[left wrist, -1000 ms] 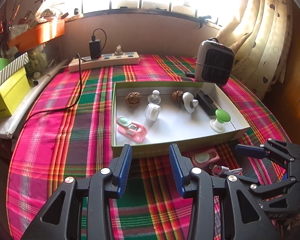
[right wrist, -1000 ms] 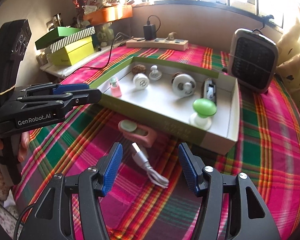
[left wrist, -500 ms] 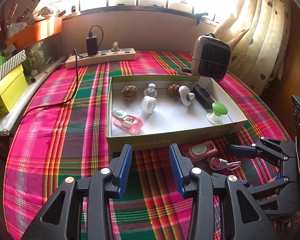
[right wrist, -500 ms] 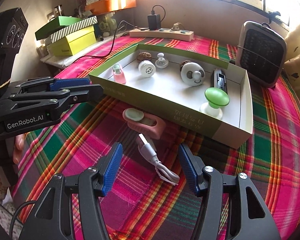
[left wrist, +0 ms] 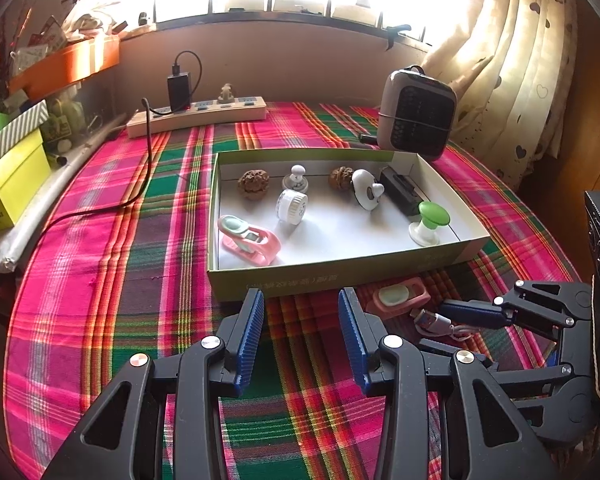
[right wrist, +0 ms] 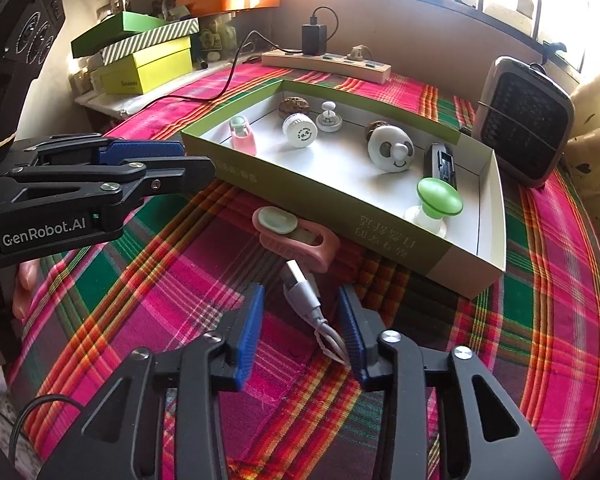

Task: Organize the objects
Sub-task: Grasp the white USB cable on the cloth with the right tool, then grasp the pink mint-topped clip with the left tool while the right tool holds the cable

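Note:
A white USB cable [right wrist: 296, 280] lies on the plaid cloth, just in front of a shallow green-and-white box [right wrist: 340, 200]. My right gripper [right wrist: 300, 300] is low over the cable. Its jaws are closing with the cable between them, and the pads do not press on it. A pink clip [right wrist: 296, 238] rests between the cable and the box wall. In the left wrist view the cable [left wrist: 432, 320] and the pink clip [left wrist: 398, 298] lie right of my left gripper [left wrist: 300, 300]. That gripper is open and holds nothing, in front of the box [left wrist: 340, 276].
Inside the box are a second pink clip [left wrist: 248, 236], two walnuts, white round gadgets, a black device and a green-capped stand [left wrist: 430, 220]. A small heater [left wrist: 416, 116], a power strip [left wrist: 196, 114] with a charger and stacked boxes [right wrist: 148, 60] ring the table.
The right gripper's jaws have narrowed around the USB cable and the gripper has come a little closer to it. The left gripper stays as it was.

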